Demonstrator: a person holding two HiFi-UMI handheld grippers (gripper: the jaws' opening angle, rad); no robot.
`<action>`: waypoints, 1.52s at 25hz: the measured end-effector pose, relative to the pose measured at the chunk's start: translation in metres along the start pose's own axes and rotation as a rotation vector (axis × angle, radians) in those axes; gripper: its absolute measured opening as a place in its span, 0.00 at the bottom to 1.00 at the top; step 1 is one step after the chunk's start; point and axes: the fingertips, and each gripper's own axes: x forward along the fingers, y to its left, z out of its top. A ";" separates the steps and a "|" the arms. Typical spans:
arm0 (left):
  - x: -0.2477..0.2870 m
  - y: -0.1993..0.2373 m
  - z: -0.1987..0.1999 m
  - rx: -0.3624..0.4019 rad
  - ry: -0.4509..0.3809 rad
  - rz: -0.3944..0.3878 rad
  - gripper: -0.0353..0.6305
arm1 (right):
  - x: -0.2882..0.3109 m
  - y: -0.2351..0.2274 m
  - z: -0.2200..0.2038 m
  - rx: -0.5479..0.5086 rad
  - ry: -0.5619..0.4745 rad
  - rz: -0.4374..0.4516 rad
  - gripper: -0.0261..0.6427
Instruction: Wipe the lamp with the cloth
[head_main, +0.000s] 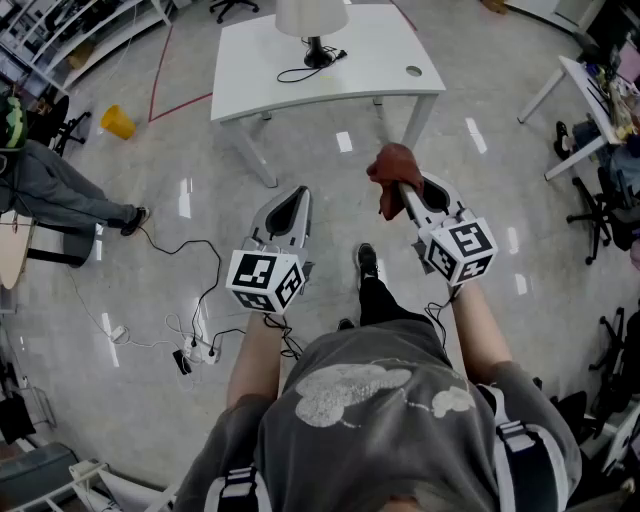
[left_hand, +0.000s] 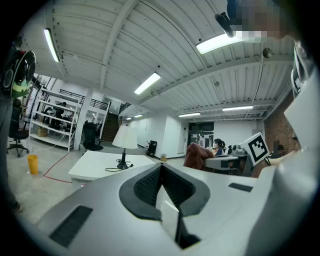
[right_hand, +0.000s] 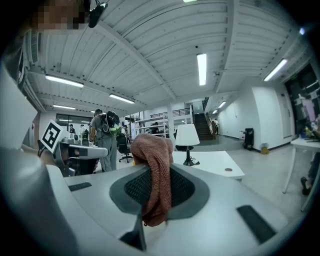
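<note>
White-shaded lamp (head_main: 312, 18), far edge of white table (head_main: 375, 70), looks tippy; I'd steady its stem. My right gripper (head_main: 402, 190) clamps soft rust knitted cloth (head_main: 392, 168); left gripper (head_main: 295, 198) closed, empty.

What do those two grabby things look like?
Both the left gripper and right gripper are light grey with dark ribbed pads in the claw. Each carries a white cube of black square markers and a thin black cable. The person's T-shirt is grey.
</note>
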 end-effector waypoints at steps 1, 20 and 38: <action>-0.001 -0.002 -0.001 0.001 -0.003 0.002 0.06 | 0.001 -0.003 -0.001 0.004 -0.006 0.002 0.12; 0.201 0.091 0.044 0.030 -0.022 0.096 0.06 | 0.196 -0.157 0.058 -0.001 -0.014 0.128 0.13; 0.289 0.199 0.064 0.000 -0.024 0.033 0.06 | 0.310 -0.194 0.093 -0.002 -0.023 0.049 0.13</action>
